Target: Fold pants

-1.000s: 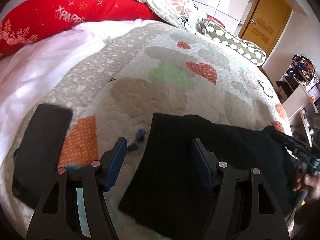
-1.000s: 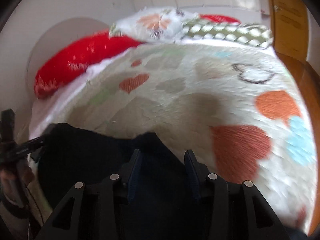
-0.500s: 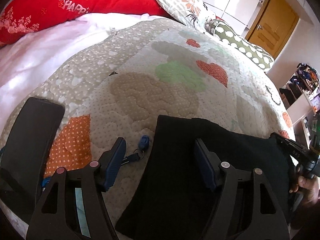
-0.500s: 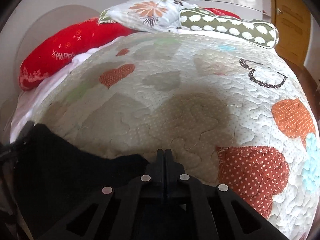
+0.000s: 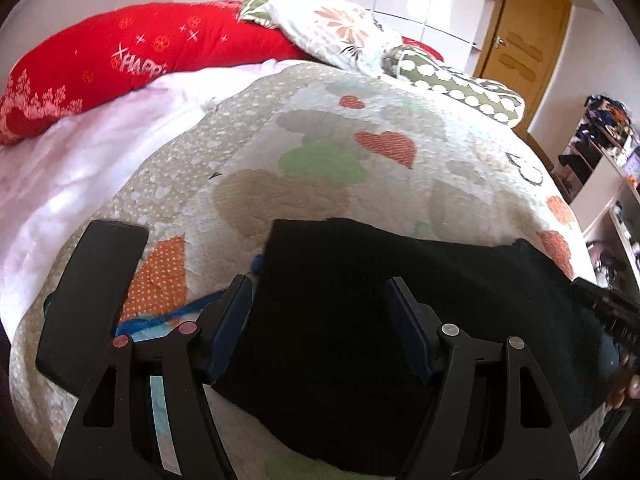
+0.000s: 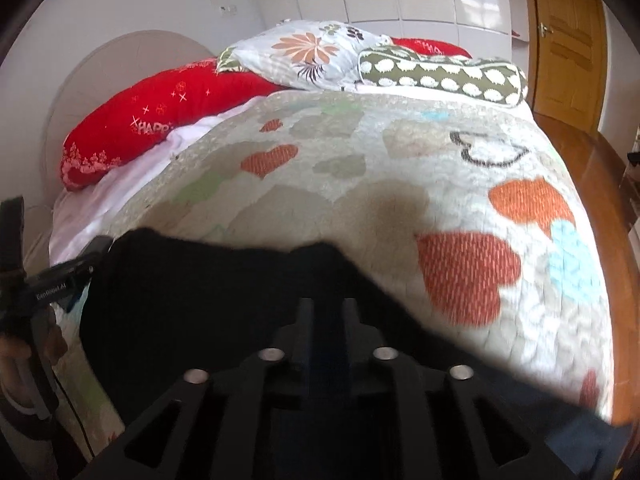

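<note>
The black pants (image 5: 360, 288) lie folded on the patterned quilt (image 5: 320, 160) near the bed's front edge. My left gripper (image 5: 320, 292) is open, its blue-padded fingers straddling the pants' left part just above the cloth. In the right wrist view the pants (image 6: 192, 292) spread from the left to under my right gripper (image 6: 327, 304), whose fingers stand a narrow gap apart with dark cloth between them. The right gripper also shows at the right edge of the left wrist view (image 5: 608, 308).
A black phone (image 5: 92, 296) lies on the quilt left of the pants. A blue cord with keys (image 5: 176, 312) lies between them. Red (image 5: 132, 64), floral (image 5: 332, 32) and green dotted (image 5: 452, 88) pillows line the head end. A wooden door (image 5: 520, 40) and shelves (image 5: 608, 152) stand right.
The right gripper closed half a second ago and now shows a narrow gap on the cloth, which has shifted toward the left. The pants' left edge now covers the keys. The left gripper stays open.
</note>
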Demonstrator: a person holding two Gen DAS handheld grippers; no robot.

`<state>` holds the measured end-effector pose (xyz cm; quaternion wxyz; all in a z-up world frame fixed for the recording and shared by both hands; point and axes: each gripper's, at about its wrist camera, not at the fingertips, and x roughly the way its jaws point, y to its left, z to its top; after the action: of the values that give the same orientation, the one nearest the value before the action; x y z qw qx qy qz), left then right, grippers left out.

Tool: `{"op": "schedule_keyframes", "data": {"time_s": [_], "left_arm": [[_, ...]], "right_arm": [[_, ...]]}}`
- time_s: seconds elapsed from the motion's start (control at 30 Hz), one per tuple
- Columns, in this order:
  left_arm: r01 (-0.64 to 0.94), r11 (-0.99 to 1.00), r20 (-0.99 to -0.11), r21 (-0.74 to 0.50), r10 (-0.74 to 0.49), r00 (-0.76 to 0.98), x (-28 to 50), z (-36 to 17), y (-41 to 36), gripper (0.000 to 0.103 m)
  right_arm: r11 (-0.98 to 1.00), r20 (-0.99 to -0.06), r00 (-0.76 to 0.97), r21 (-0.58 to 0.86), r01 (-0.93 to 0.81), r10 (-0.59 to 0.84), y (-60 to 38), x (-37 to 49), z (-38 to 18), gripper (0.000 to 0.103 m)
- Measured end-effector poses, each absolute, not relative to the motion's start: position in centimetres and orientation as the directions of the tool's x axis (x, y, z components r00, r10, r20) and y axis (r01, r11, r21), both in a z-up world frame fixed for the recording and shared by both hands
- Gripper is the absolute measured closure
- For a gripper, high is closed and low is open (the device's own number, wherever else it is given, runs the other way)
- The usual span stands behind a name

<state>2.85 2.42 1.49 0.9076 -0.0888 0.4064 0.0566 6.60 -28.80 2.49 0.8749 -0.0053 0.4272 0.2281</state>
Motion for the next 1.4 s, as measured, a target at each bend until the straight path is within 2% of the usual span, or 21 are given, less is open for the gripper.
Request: {"op": "schedule_keyframes", "data": {"time_s": [0.03,0.07,0.37,0.53,0.67,0.87,1.03,1.17,1.4], "left_arm": [[-0.171,0.979,-0.746,-0.114,0.030,0.666,2.7,1.6,2.1,0.033],[-0.166,0.980,-0.745,-0.114,0.027,0.666,2.5,1.7,1.8,0.033],[-0.136,0.986,-0.746,-0.094,0.021,0.665,1.6,1.1,-0.5,0.033],[-0.144,0.987,-0.757,-0.069,0.042,0.652,2.0,-0.2,-0.9,0.033],[-0.148,0.988,-0.764,-0.053,0.055,0.643,2.3,-1.1,-0.7,0.033],[-0.153,0.987,-0.757,-0.050,0.063,0.650,1.9,-0.7,-0.6,0.033],[-0.131,0.989,-0.740,-0.066,0.039,0.671,1.0,0.7,-1.4,0.033],[-0.082,0.990,-0.725,-0.114,-0.026,0.688,0.1,1.7,-2.7,0.033],[0.007,0.993,-0.759,-0.116,-0.093,0.644,-0.2,-0.3,-6.2,0.033]], "right_arm": [[0.896,-0.751,0.529,0.189,-0.401,0.395,-28.9,6.2,2.3,0.072],[0.897,-0.752,0.526,0.198,-0.395,0.398,-29.1,5.5,2.1,0.071],[0.905,-0.762,0.515,0.221,-0.363,0.393,-30.1,2.9,0.6,0.070],[0.915,-0.768,0.515,0.233,-0.330,0.381,-30.3,3.8,-0.7,0.070],[0.924,-0.755,0.542,0.234,-0.303,0.369,-30.1,5.1,-1.2,0.065],[0.923,-0.757,0.534,0.253,-0.290,0.376,-30.3,5.6,-0.8,0.065],[0.921,-0.751,0.541,0.248,-0.301,0.379,-31.1,3.7,0.7,0.065],[0.923,-0.749,0.548,0.237,-0.305,0.373,-32.4,1.5,1.3,0.064],[0.940,-0.785,0.527,0.211,-0.268,0.326,-37.1,-2.3,-0.5,0.064]]}}
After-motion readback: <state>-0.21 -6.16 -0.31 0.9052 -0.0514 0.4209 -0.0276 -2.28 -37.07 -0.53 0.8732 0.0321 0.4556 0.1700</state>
